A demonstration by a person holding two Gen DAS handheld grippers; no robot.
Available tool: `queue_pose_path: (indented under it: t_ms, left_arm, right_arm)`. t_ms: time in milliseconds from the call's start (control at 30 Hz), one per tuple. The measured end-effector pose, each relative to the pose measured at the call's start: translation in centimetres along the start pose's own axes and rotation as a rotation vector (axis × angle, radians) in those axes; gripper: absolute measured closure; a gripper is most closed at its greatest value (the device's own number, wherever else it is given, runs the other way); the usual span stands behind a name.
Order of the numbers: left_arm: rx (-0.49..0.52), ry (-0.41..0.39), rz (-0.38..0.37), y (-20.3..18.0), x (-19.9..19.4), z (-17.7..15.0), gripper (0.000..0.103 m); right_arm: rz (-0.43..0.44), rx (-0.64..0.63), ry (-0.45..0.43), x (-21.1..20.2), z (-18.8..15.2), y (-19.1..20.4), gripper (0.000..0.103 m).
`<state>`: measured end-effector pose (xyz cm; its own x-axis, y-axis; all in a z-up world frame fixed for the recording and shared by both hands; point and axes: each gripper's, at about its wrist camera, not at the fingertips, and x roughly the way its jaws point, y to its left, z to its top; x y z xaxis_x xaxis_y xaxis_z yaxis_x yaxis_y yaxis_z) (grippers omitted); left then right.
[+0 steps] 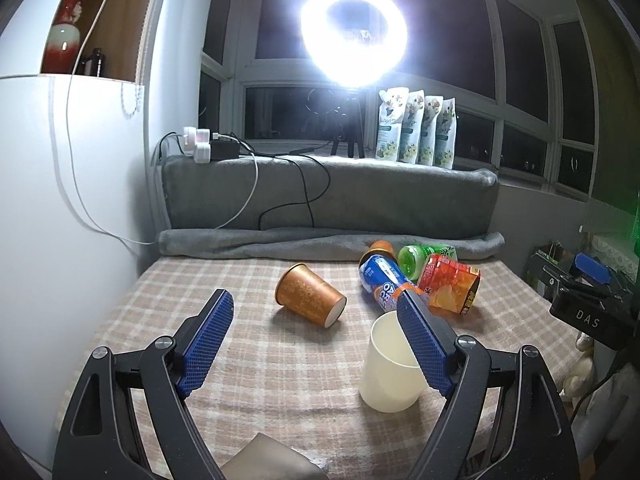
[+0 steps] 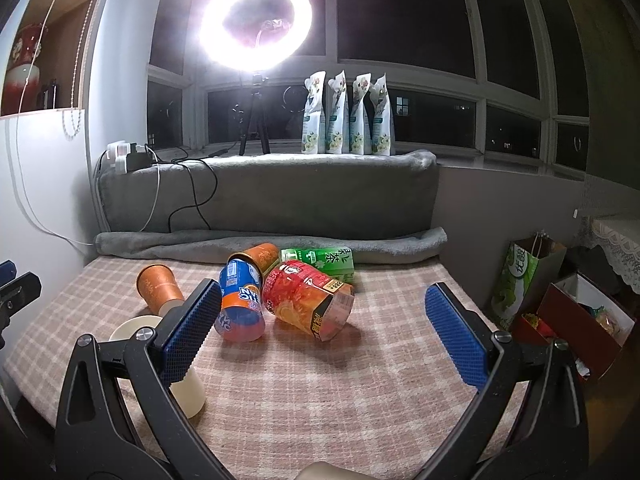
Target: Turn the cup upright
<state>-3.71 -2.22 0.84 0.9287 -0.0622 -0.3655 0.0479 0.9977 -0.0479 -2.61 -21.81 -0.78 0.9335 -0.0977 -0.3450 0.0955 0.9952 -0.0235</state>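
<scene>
Left tongs (image 1: 316, 340): spread wide, holding nothing, hovering above the checked worktop (image 1: 248, 360). The orange cup (image 1: 310, 296) lies on its side ahead of them, apart from the standing cream cup (image 1: 390, 376). Step judged: approach; next, close across its wall and tip it upright. Right tongs (image 2: 322, 336): wide apart, empty. Tipped bottles (image 2: 308, 300) crowd mid-worktop; open room lies near and right.

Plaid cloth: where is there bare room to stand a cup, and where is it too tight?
Free: the near right of the plaid cloth, between the open right gripper and the red-orange cup; also the left strip beside the lying brown paper cup. Crowded: the far cluster round the blue Oreo cup and the cream cup.
</scene>
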Motion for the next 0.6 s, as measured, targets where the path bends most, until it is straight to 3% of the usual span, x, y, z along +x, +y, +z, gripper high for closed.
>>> queue_pose_path:
  t_ms: [600]
  left_arm:
    - [-0.004,0.009,-0.005,0.11,0.05,-0.04,0.019]
  right_arm:
    - [0.003,-0.007,0.000,-0.01,0.01,0.10,0.000]
